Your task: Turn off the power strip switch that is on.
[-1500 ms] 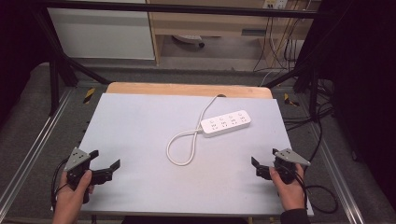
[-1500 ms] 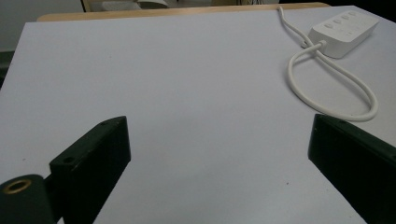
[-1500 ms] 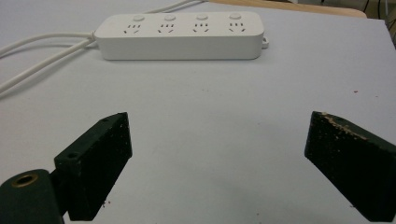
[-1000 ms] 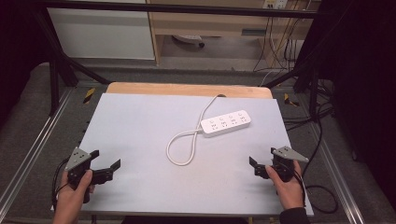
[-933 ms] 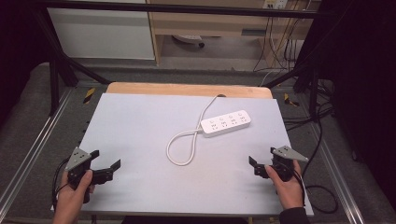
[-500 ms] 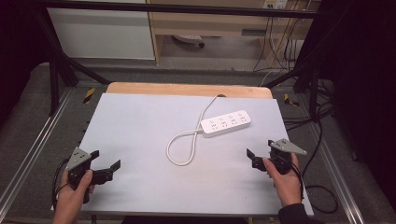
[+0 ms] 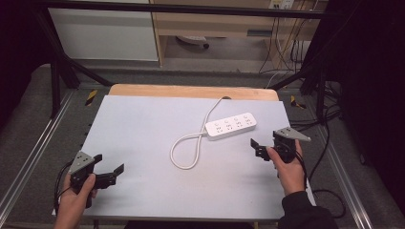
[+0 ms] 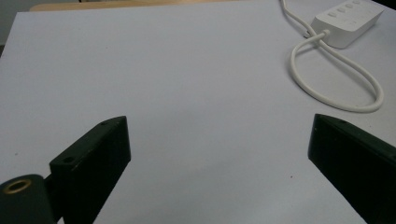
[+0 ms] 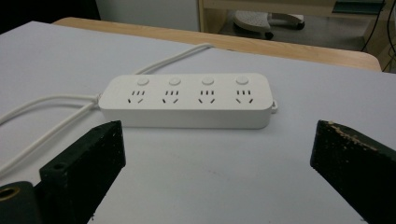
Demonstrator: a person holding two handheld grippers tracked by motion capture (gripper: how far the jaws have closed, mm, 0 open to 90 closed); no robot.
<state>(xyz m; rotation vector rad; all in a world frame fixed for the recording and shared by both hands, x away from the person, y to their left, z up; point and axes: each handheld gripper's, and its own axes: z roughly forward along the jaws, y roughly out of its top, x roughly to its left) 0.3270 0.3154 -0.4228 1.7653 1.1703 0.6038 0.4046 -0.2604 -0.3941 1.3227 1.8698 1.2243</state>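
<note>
Directly ahead of the right hand-held gripper (image 9: 217, 175) lies the power strip (image 9: 187, 100).

The power strip (image 8: 348, 21) is cropped by the frame's corner — its cable (image 7: 217, 102) vanishes beyond the table.

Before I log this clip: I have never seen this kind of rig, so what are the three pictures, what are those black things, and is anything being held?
A person sits at a table holding a hand-held two-jaw gripper in each hand. The high view looks down from above: left gripper, right gripper. The other two pictures come from cameras riding on the grippers; the black blocks at the bottom are each gripper's own jaws, spread apart. On the table lies a white four-outlet power strip with a looped white cord. The right gripper view faces the strip. Both grippers are open and hold nothing.
</note>
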